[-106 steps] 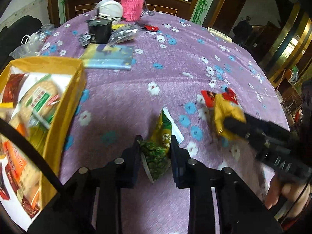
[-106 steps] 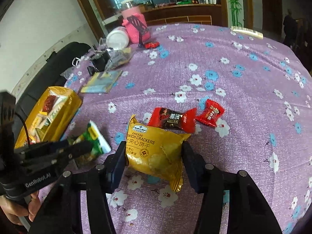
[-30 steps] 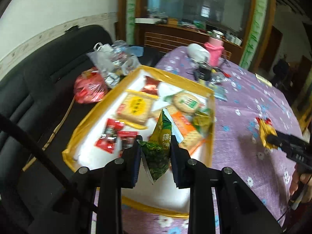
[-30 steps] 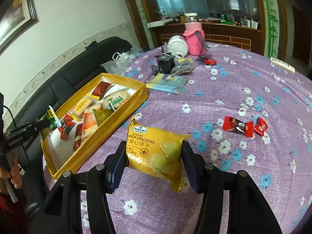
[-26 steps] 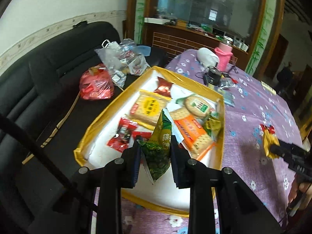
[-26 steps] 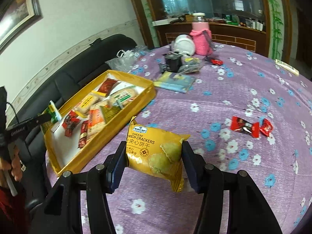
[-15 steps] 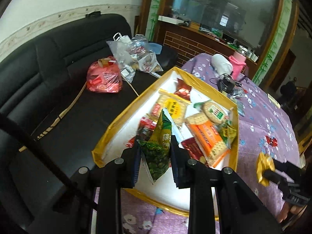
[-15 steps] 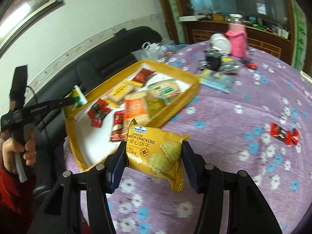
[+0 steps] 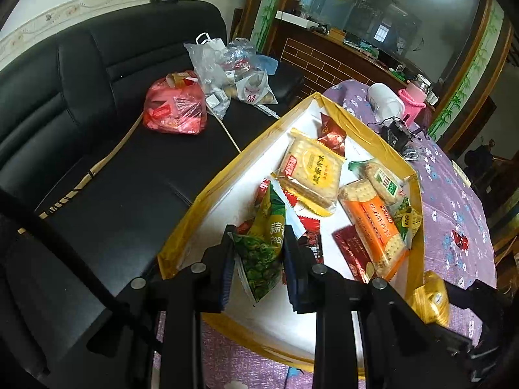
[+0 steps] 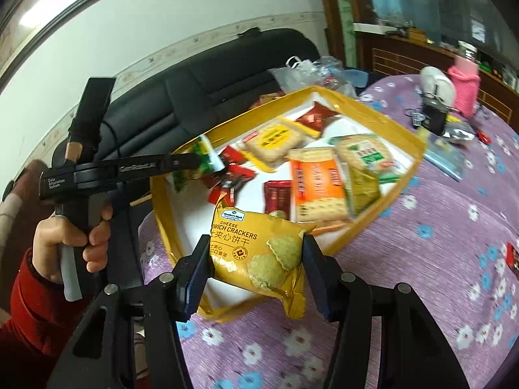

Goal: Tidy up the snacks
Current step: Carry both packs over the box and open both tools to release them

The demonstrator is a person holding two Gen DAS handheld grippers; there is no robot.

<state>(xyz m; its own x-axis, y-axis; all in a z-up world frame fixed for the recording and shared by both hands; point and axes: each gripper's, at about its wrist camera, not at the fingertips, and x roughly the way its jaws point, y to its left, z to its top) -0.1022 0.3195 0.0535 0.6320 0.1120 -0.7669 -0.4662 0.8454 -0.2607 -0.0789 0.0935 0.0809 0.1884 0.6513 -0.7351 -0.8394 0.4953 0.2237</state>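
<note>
Sofa (image 9: pixel 97 113), black, now fills the left of the left wrist view, where purple tablecloth (image 10: pixel 438 259) lay 3.5 s ago; both grippers have travelled from the open table to the yellow tray (image 9: pixel 181 227) at its edge. Tray, white inside, holds cracker packs (image 9: pixel 311 171) and small red sachets (image 10: pixel 277 196). Left gripper (image 9: pixel 259 259), jaws narrow, stays clamped on the green pea packet (image 9: pixel 264 243) and now hangs over the tray's near end. Right gripper (image 10: pixel 256 265), jaws half wide, stays clamped on the yellow cracker bag (image 10: pixel 259 249) above the tray's near wall, where it previously pinched the bag on the cloth. Red candies (image 9: pixel 460 239), formerly just beyond that bag, lie well apart on the cloth. Behind the tray: plastic bags (image 9: pixel 223 71) on the sofa, a pink cup (image 10: pixel 464 84), a white jar (image 10: pixel 436 82). A hand (image 10: pixel 69 236) in a red sleeve (image 10: pixel 29 308) grips the left handle.
</note>
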